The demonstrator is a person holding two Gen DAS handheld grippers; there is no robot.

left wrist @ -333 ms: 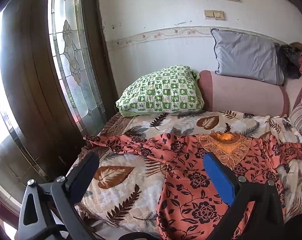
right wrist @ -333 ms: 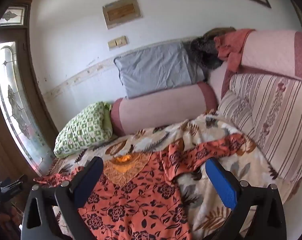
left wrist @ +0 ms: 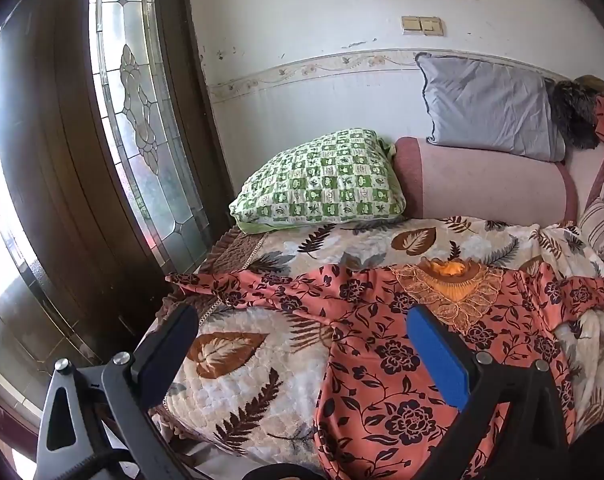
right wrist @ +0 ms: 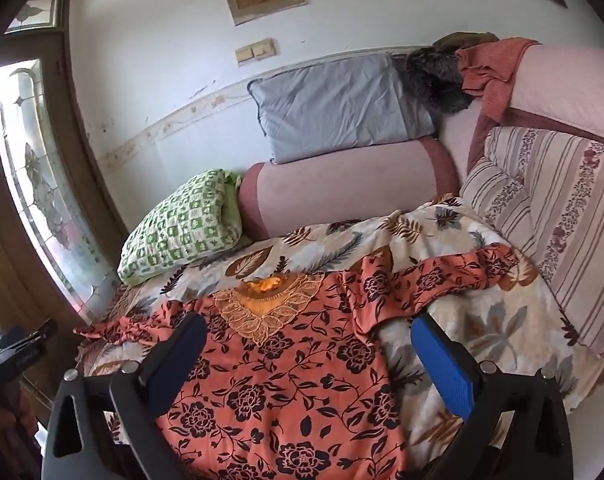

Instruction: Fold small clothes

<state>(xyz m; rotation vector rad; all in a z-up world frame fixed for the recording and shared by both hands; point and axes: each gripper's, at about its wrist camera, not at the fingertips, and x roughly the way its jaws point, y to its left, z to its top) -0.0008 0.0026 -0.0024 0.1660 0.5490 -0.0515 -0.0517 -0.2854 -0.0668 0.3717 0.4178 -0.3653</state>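
Observation:
An orange dress with black flowers (left wrist: 386, 344) lies spread flat on a leaf-print blanket (left wrist: 242, 364), gold embroidered neckline (left wrist: 450, 284) toward the wall, sleeves out to both sides. It also shows in the right wrist view (right wrist: 286, 380). My left gripper (left wrist: 302, 344) is open and empty, held above the dress's left side near its left sleeve (left wrist: 238, 288). My right gripper (right wrist: 308, 356) is open and empty above the dress's right side, below its right sleeve (right wrist: 442, 272).
A green checked pillow (left wrist: 322, 184), a pink bolster (left wrist: 482, 184) and a grey pillow (left wrist: 486, 108) sit at the wall. Striped cushions (right wrist: 554, 208) line the right side. A dark wooden door with stained glass (left wrist: 142, 120) stands left, beyond the bed edge.
Both grippers have shifted very slightly; the dress lies as before.

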